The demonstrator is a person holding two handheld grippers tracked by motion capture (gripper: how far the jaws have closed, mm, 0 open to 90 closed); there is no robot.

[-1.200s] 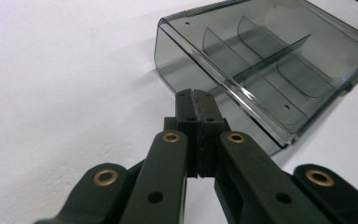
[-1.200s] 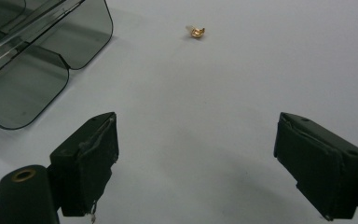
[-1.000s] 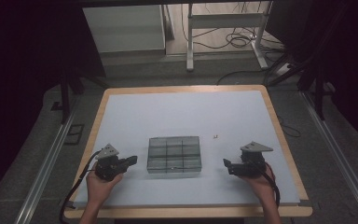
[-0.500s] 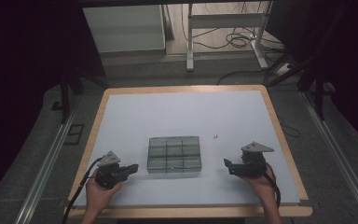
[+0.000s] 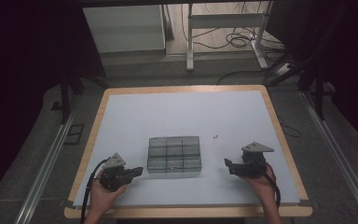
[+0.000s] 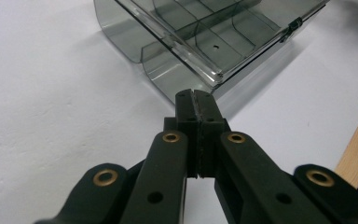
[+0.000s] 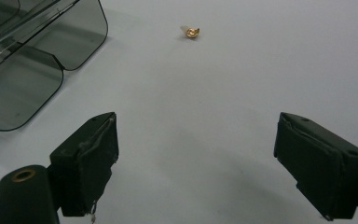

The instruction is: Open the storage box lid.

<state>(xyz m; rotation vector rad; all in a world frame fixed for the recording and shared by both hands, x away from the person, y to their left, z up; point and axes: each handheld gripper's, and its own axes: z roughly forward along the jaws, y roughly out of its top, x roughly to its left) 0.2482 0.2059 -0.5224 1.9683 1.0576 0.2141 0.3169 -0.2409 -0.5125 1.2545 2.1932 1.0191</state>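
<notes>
A smoky clear plastic compartment box (image 5: pixel 174 154) lies near the middle front of the white table top; it also shows as the box (image 6: pixel 200 42) and the box's corner (image 7: pixel 23 60). My left gripper (image 5: pixel 137 171) is shut with nothing between its jaws, its tips (image 6: pixel 193 97) just short of the box's near corner. My right gripper (image 5: pixel 228 166) stands open, right of the box; its pads (image 7: pixel 98 154) rest wide apart over bare table. A tiny gold piece (image 5: pixel 215 136) lies beyond it, seen closer as the gold piece (image 7: pixel 192 32).
The white table top (image 5: pixel 186 112) has a wooden rim (image 5: pixel 98 116). Metal rails run along both sides on the floor. Behind the table stand a white cabinet (image 5: pixel 126 28) and a metal frame with cables (image 5: pixel 233 39).
The left hand and its gripper have drawn back towards the front edge and swung to point at the box's front left corner. The right gripper has not moved.
</notes>
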